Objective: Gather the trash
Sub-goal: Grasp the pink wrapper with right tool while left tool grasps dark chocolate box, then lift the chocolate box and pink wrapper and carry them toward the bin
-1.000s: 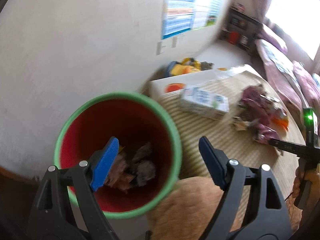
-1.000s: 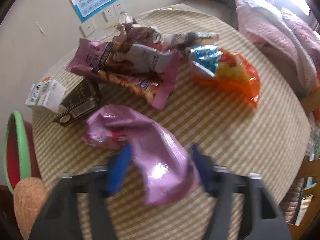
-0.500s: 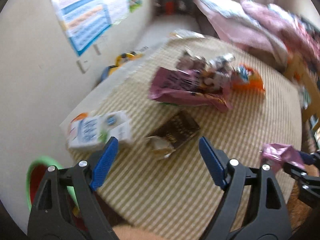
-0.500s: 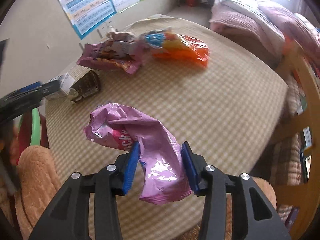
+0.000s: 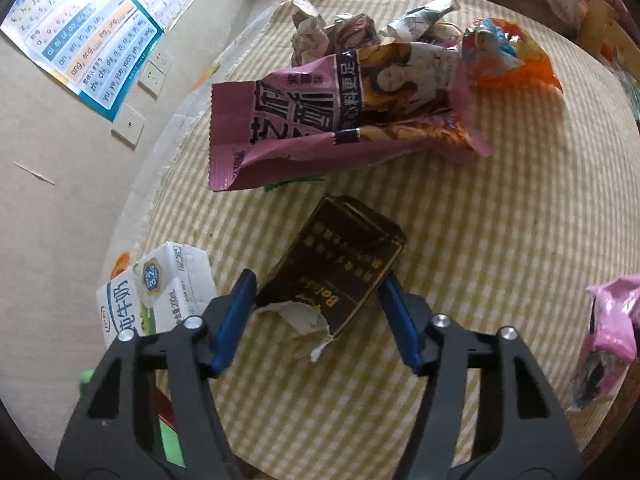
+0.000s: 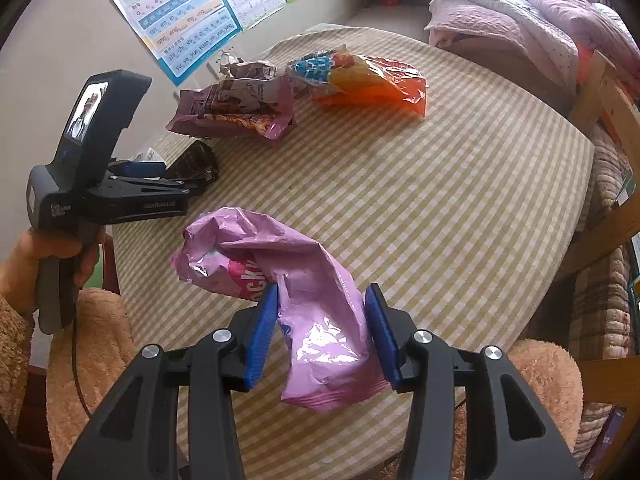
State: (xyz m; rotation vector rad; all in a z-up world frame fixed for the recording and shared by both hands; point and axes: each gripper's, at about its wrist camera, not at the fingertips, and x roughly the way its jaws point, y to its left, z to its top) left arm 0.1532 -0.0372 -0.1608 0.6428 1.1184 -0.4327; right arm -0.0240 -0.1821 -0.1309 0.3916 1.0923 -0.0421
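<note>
The right gripper (image 6: pixel 320 324) has its jaws clenched on a crumpled, glossy pink foil snack wrapper (image 6: pixel 296 280), raised over the checked-cloth bench (image 6: pixel 460 184). The left gripper (image 5: pixel 316 320) — jaws released — straddles a torn dark-brown carton (image 5: pixel 340 272) lying on the bench.

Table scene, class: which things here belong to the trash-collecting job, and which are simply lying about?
Job:
pink wrapper, held by right gripper
brown box, between the open left gripper fingers
purple snack bag
orange bag
milk carton
crumpled paper

Lying about:
wall poster
bedding
</note>
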